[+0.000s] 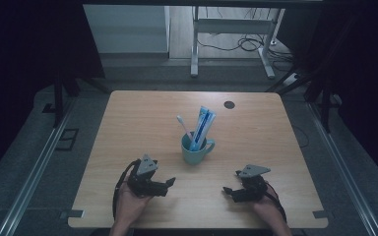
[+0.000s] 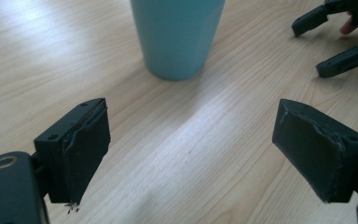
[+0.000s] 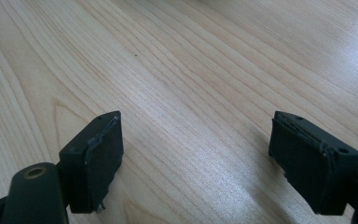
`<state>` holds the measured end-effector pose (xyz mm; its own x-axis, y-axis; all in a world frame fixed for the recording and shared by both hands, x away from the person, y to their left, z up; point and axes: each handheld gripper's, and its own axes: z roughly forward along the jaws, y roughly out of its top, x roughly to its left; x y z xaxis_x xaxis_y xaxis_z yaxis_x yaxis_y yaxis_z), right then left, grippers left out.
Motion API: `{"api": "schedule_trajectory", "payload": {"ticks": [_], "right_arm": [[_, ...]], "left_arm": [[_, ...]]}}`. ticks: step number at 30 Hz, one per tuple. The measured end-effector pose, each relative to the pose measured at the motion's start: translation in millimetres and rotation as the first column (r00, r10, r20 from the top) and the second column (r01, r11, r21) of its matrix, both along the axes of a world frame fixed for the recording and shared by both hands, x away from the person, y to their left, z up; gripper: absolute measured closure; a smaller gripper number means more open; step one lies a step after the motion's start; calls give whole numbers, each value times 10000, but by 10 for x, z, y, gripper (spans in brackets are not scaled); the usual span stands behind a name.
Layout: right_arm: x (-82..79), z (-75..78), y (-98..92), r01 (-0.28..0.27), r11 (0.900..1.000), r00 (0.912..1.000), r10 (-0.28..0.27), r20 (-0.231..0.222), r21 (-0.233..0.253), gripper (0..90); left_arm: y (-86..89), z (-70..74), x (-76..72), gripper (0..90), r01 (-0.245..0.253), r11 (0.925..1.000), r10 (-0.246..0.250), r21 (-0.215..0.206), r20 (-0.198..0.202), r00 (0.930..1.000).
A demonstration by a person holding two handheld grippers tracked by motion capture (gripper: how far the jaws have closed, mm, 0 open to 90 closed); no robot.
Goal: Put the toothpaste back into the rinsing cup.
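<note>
- The left tongs (image 1: pixel 170 183) rested low at the near edge of the counter (image 1: pixel 128 128), jaws spread wide and empty; the right tongs (image 1: pixel 228 190) lay the same way, released and gripping nothing, with bare wood grain between their jaws in the right gripper view.
- Just beyond and between them stood the teal mug (image 1: pixel 195 150), upright near the middle of the counter, its handle turned toward the right side.
- In the left gripper view the mug (image 2: pixel 177 35) sat ahead of the open jaws but apart from them — a sideways sweep from there could knock it rather than grasp it.
- A tube of toothpaste (image 1: pixel 203 128) and a toothbrush (image 1: pixel 183 125) leaned out of the mug, well above its rim; this probably made it top-heavy, so a nudge high up might tip the lot.
- Reaching for one item could drag the other along, since they stood close together in the mug.
- Nothing lay between the tongs and the mug; farther off was a dark round grommet (image 1: pixel 229 104) near the far edge, then floor cables — neither in the way.
</note>
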<state>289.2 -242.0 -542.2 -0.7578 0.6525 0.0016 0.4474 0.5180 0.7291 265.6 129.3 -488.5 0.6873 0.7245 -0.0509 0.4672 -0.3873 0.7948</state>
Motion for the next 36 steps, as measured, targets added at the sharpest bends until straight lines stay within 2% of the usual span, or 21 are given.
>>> {"api": "schedule_trajectory", "payload": {"ticks": [5,16,18,22,27,32,36], "right_arm": [[-1,-1,1,12,10000,10000,-12,5,1,175],[0,-1,2,12,10000,10000,-12,13,5,175],[-1,-1,2,19,10000,10000,-19,6,5,175],[-3,-1,3,41,10000,10000,-41,-13,15,175],[0,-1,3,18,10000,10000,-18,17,10,175],[0,-1,3,16,10000,10000,-16,17,7,175],[-1,-1,3,22,10000,10000,-22,10,12,175]], "left_arm": [[60,-85,-34,115,-195,9998,195,15,-6,9998],[114,-282,-84,114,-464,9977,473,484,-163,9987],[120,-336,-85,115,-510,9972,527,554,-298,9982],[114,-468,-79,113,-571,9937,630,969,-589,9963],[91,-553,-59,100,-539,9885,667,1414,-878,9939],[108,-557,-37,89,-559,9903,698,1275,-1072,9918],[103,-558,-38,87,-556,9901,698,1291,-1081,9917]]}}
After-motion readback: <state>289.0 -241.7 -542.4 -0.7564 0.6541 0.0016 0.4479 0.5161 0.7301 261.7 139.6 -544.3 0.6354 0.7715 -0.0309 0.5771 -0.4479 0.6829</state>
